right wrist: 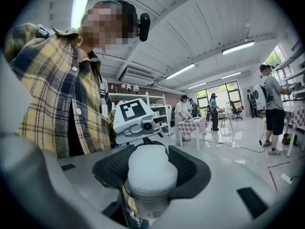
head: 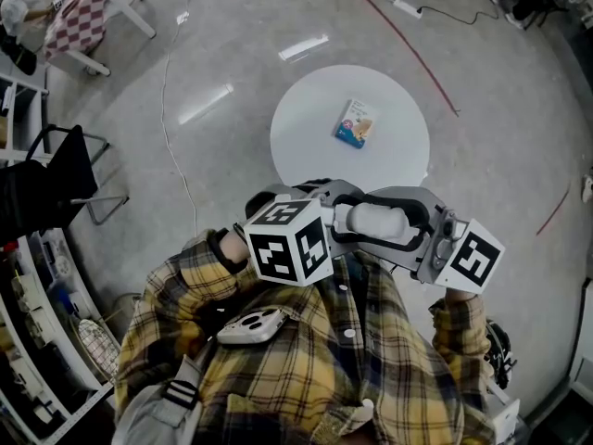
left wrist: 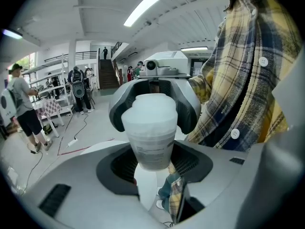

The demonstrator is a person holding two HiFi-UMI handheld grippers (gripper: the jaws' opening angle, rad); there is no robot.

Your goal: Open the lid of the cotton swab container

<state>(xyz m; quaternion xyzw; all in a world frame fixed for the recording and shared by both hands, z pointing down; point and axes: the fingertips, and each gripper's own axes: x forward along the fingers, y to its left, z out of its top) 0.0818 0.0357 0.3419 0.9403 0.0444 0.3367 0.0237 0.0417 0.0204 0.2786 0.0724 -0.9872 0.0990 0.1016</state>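
The cotton swab container (head: 375,221) is a white translucent tub with a label, held in the air in front of the person's plaid shirt. My left gripper (head: 345,219) comes in from the left and is shut on the labelled body (left wrist: 152,149). My right gripper (head: 400,222) faces it from the right, its dark pads (right wrist: 190,168) hugging the white lid (right wrist: 151,173) on both sides. In the left gripper view the right gripper's jaws wrap the container's far end (left wrist: 152,111). The lid sits closed on the tub.
Below and beyond the grippers stands a round white table (head: 389,165) with a small blue-and-white packet (head: 356,123) on it. A white device (head: 250,325) hangs on the person's chest. Chairs and shelves line the left side (head: 56,184). Other people stand in the background (right wrist: 271,109).
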